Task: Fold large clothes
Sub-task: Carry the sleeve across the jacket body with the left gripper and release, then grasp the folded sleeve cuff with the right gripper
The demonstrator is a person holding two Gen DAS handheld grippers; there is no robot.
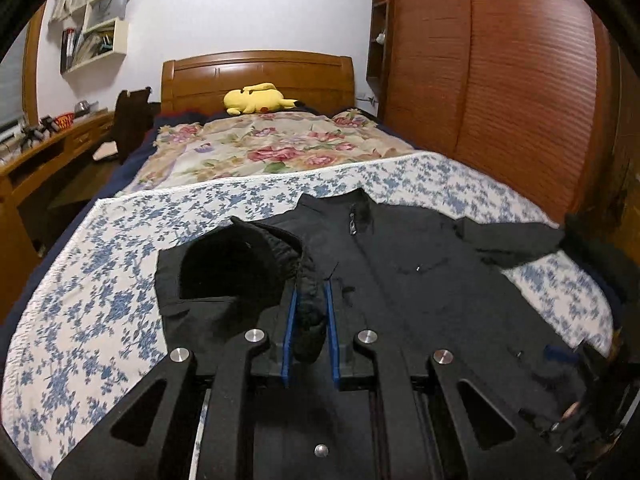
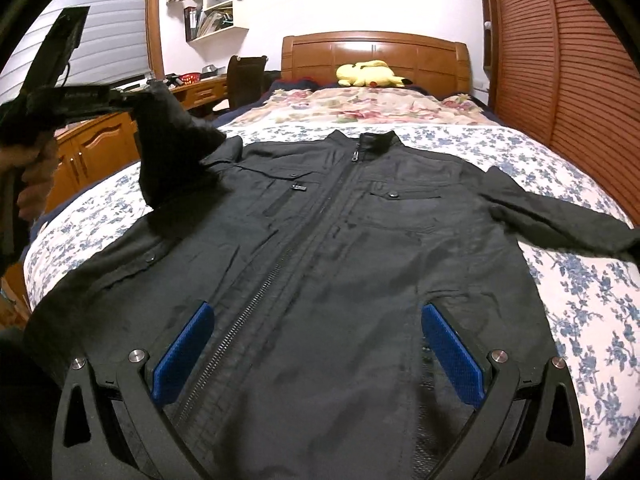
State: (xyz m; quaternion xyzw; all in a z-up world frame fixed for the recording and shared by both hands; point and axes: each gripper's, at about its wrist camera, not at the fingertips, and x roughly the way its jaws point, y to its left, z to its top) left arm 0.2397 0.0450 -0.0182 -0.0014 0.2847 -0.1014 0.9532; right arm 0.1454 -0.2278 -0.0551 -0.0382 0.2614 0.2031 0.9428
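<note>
A black zip jacket [image 2: 320, 220] lies front-up on the blue-flowered sheet [image 2: 580, 280], collar toward the headboard; it also shows in the left wrist view [image 1: 420, 280]. My left gripper [image 1: 311, 300] is shut on the cuff of the jacket's left-side sleeve [image 1: 240, 264] and holds it lifted above the bed; in the right wrist view it [image 2: 136, 98] is at the upper left with the sleeve [image 2: 172, 152] hanging from it. My right gripper [image 2: 320, 340] is open and empty, over the jacket's lower front. The other sleeve [image 2: 560, 208] lies stretched out to the right.
A flowered blanket [image 2: 360, 106] and a yellow plush toy [image 2: 370, 73] lie toward the wooden headboard [image 2: 376, 48]. A wooden desk [image 2: 100, 148] and chair [image 2: 244, 76] stand left of the bed. A slatted wardrobe [image 2: 580, 60] stands at the right.
</note>
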